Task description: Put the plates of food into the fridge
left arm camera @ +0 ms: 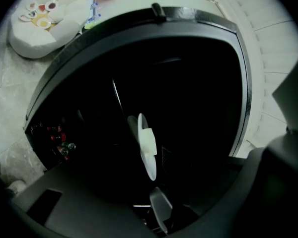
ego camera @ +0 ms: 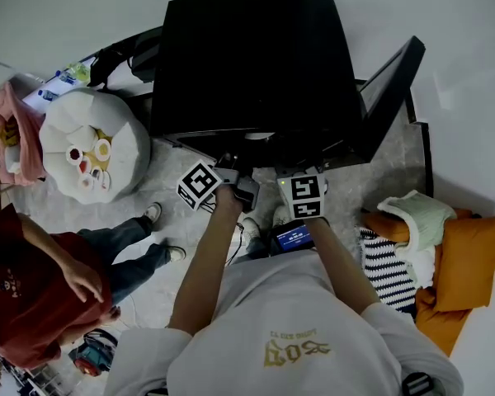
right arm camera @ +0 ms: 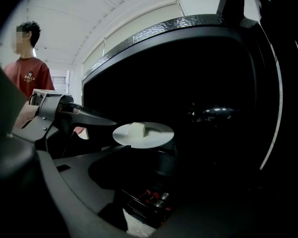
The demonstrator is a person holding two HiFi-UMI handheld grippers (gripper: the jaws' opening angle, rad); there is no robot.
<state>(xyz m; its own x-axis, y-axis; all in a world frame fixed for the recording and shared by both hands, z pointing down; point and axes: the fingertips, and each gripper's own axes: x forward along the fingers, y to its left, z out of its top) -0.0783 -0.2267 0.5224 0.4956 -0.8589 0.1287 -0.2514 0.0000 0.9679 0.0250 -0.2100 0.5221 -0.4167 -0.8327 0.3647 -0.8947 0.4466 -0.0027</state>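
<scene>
The black fridge (ego camera: 247,56) stands with its door (ego camera: 388,89) swung out to the right. Inside, a white plate (right arm camera: 144,134) carrying a pale block of food (right arm camera: 138,129) sits in the dark interior; it also shows as the plate (left arm camera: 146,148) in the left gripper view. My left gripper (ego camera: 235,176) is at the fridge mouth, open. One grey finger (right arm camera: 92,117) ends just at the plate's left rim, and another finger (left arm camera: 161,212) is clear of the plate. My right gripper (ego camera: 301,190) hovers beside it at the opening. Its own jaws are lost in shadow.
A white round pouf (ego camera: 87,143) bearing several small dishes of food stands left of the fridge. A person in a red shirt (ego camera: 33,287) is at the lower left. Orange and striped cushions (ego camera: 445,262) lie on the right. Bottles (right arm camera: 156,197) fill the fridge's bottom.
</scene>
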